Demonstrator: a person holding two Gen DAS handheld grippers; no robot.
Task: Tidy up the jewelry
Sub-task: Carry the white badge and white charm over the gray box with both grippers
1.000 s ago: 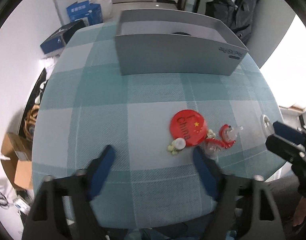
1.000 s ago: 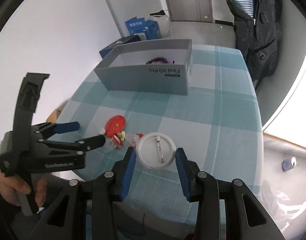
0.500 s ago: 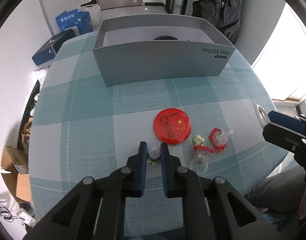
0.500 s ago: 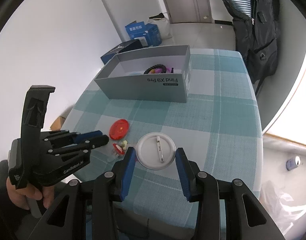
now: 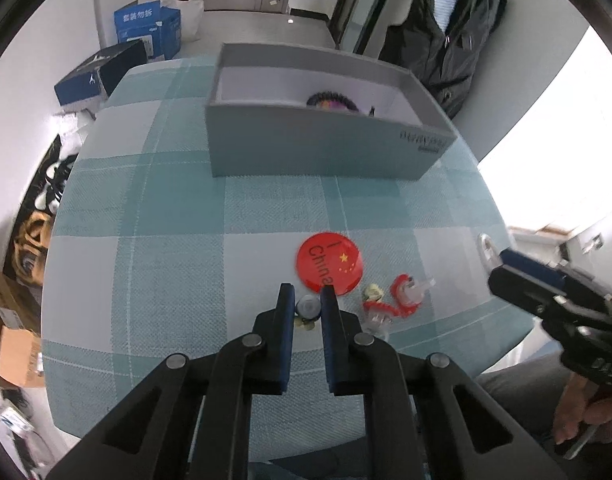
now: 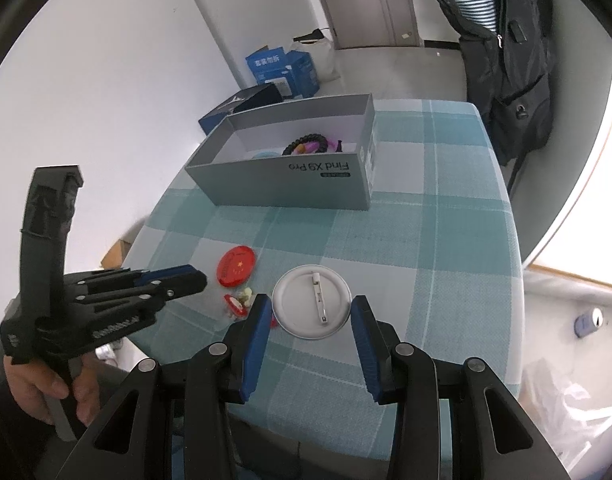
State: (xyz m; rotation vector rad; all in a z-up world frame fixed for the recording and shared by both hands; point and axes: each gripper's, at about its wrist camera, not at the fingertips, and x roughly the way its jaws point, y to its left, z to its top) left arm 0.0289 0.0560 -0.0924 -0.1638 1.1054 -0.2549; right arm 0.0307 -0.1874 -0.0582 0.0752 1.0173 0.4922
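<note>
Pinching a small pale trinket (image 5: 308,307), left tongs (image 5: 308,300); right tongs (image 6: 311,312) clamped around white badge (image 6: 311,301).

A small pale round earring (image 5: 308,307) sat pinched between the closed fingers of the left hand-held gripper (image 5: 307,302). Just ahead of those tips lay the red round badge (image 5: 329,263), face up, lettered "China" with yellow stars. To its right, a little cream charm (image 5: 373,291) and a red-and-clear clip piece (image 5: 403,294) lay close together. The white badge (image 6: 311,301), pin-back up, was held between the spread fingers of the right hand-held gripper (image 6: 311,312). Far ahead stood the open grey box (image 5: 325,156), with a black beaded bracelet (image 6: 306,143) inside.
</note>
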